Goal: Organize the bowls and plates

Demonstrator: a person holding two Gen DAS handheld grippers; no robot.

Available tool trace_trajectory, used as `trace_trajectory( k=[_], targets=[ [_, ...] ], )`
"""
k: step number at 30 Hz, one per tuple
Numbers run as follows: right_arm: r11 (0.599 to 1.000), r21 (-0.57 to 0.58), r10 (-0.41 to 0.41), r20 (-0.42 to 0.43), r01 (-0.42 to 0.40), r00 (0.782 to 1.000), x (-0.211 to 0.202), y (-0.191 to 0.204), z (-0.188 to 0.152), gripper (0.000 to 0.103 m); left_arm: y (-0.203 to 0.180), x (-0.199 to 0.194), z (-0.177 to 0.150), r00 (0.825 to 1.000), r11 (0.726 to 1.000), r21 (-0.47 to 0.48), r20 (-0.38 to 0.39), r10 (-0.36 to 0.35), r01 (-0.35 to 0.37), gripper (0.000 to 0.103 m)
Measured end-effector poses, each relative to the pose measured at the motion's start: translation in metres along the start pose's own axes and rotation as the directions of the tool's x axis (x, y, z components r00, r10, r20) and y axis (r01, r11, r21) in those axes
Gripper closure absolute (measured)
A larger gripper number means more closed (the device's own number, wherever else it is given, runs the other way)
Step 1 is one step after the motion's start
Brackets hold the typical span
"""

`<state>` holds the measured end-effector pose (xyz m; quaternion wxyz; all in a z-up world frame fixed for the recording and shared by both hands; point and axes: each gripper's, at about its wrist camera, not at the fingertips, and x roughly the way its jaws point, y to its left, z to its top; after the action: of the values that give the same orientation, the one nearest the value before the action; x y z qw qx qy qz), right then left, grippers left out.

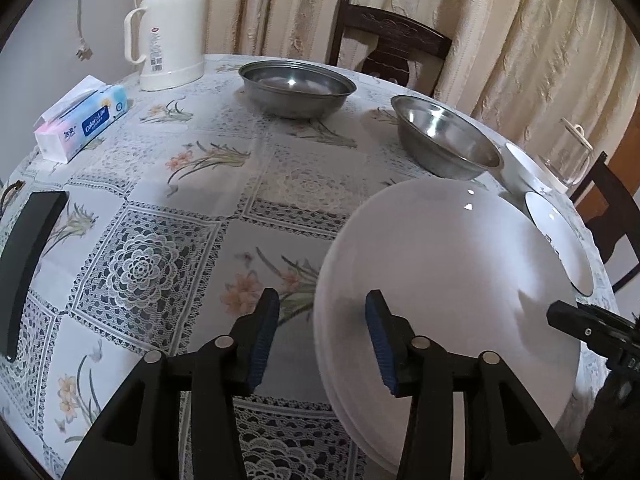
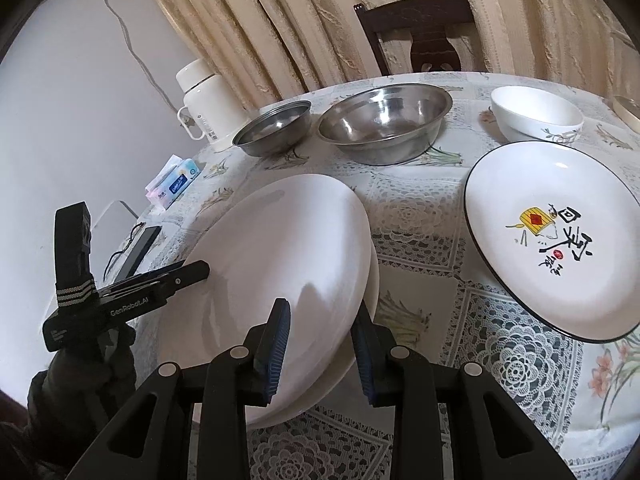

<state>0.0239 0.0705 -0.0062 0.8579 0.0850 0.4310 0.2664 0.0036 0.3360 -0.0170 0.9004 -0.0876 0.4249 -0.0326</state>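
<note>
Both tongs stood open: left gripper (image 1: pixel 322 336) astride the white plates' (image 1: pixel 448 280) rim, right gripper (image 2: pixel 322 350) likewise, on a floral-clothed table (image 1: pixel 160 240) before curtains (image 1: pixel 500 40); steel bowls (image 2: pixel 384 128) sat empty.

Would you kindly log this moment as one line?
left claw: open, straddling white plates' rim | right claw: open, straddling opposite rim | steel bowls, decorated plate: untouched

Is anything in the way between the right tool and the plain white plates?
No. The right tool is open, with the near rim of the stacked white plates already between its pads. Nothing visible sits between them.
</note>
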Motion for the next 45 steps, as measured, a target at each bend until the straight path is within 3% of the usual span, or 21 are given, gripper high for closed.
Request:
trace_trajectory(
  k=[11,24,28,32,45],
  targets=[
    [0.997,0.040,-0.070,0.037,0.068,0.997,-0.015,-0.011,-0.001,0.066,0.006,0.004,0.002,1.000,1.000,-0.016,0.000,-0.010,0.010,0.047],
    [0.994,0.065,-0.082,-0.013,0.083,0.997,0.003,-0.018,-0.006,0.065,0.006,0.002,0.001,1.000,1.000,-0.003,0.004,0.024,-0.024,0.043],
    [0.994,0.074,-0.085,-0.012,0.086,0.996,0.005,-0.022,-0.008,0.058,0.004,0.000,0.000,0.999,0.999,0.005,0.011,0.045,-0.045,0.042],
    [0.993,0.085,-0.083,-0.006,0.083,0.997,0.005,-0.026,-0.010,0.052,0.003,0.000,0.001,0.998,0.998,0.013,0.012,0.060,-0.060,0.041],
    [0.991,0.135,-0.020,0.014,0.018,1.000,0.000,-0.037,-0.013,0.051,-0.014,-0.010,0.005,0.989,0.989,0.058,0.053,0.135,-0.138,0.041]
  ],
)
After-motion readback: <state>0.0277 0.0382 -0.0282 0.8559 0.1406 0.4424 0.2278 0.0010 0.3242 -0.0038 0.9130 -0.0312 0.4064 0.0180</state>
